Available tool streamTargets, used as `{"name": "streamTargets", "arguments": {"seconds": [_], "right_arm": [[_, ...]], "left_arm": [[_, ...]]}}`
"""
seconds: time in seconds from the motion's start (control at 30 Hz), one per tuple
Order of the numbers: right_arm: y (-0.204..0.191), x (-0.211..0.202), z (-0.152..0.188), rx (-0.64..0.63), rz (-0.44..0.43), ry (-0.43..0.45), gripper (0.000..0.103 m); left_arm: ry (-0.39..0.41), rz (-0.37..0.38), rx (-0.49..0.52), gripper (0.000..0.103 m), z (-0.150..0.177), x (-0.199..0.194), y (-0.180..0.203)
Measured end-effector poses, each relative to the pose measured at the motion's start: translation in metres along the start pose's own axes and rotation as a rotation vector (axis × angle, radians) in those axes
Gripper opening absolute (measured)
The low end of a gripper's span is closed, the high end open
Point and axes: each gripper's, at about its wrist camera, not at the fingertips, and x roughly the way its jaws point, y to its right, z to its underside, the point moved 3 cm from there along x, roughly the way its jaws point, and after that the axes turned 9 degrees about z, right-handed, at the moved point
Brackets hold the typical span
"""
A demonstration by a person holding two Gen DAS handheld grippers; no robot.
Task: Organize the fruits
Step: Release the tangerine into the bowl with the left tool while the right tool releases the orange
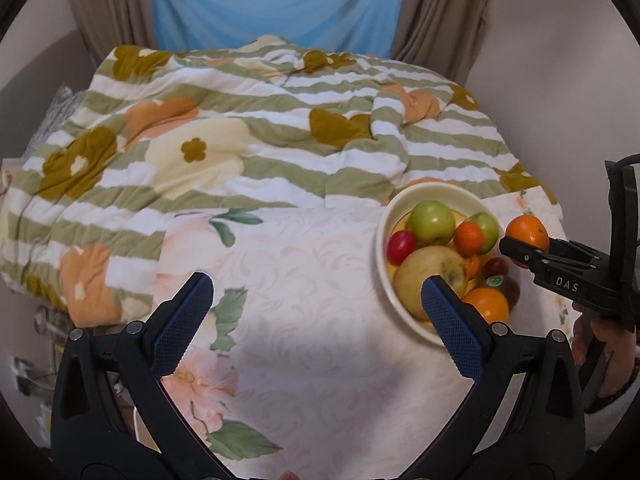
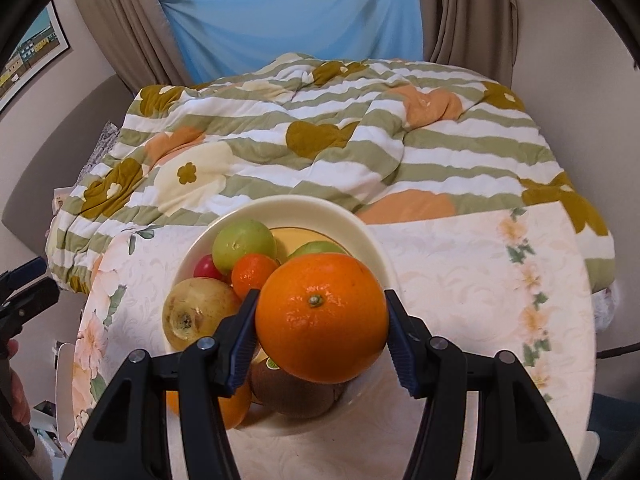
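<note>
My right gripper [image 2: 320, 324] is shut on a large orange [image 2: 322, 318] and holds it just above the near side of a cream bowl [image 2: 320, 208]. The bowl holds green apples [image 2: 244, 242], a small orange [image 2: 253, 272], a red fruit [image 2: 207, 267], a yellow pear-like fruit [image 2: 198, 312] and a kiwi [image 2: 294, 394]. In the left wrist view the bowl [image 1: 384, 236] sits at the right, with the held orange [image 1: 527, 233] above its right rim in the right gripper [image 1: 520, 254]. My left gripper [image 1: 316, 312] is open and empty over the tablecloth, left of the bowl.
A white floral tablecloth [image 1: 304, 320] covers the table. Behind it lies a rumpled green-striped flowered quilt [image 1: 240, 132] on a bed. Brown curtains [image 2: 468, 8] and a blue sheet [image 2: 300, 20] hang at the back. The table edge drops off at the left [image 2: 76, 360].
</note>
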Motion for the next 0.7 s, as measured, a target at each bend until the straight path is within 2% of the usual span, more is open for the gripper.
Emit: {"name": "streamTargets", "arguments": {"seconds": [0.33,0.4,0.43,0.47,0.57,0.7], "right_arm": [[-0.006,0.015,0.004,0.051,0.010,0.017,0.056],[-0.006,0.011,0.003,0.050,-0.001,0.043,0.070],[-0.005,0.009,0.003,0.049,0.002,0.057,0.087],[-0.005,0.006,0.002,0.048,0.005,0.070,0.096],[-0.004,0.001,0.003,0.032,0.008,0.077,0.102],[-0.002,-0.004,0.006,0.005,0.024,0.079,0.102]], "left_arm": [[-0.013,-0.003,-0.001,0.103,0.008,0.002,-0.016],[-0.012,-0.005,-0.004,0.103,0.010,0.001,-0.018],[-0.011,-0.005,-0.007,0.103,0.011,0.000,-0.018],[-0.011,-0.006,-0.011,0.103,0.013,-0.001,-0.019],[-0.008,-0.009,-0.025,0.103,0.017,-0.002,-0.021],[-0.003,-0.014,-0.038,0.103,0.021,-0.006,-0.020]]}}
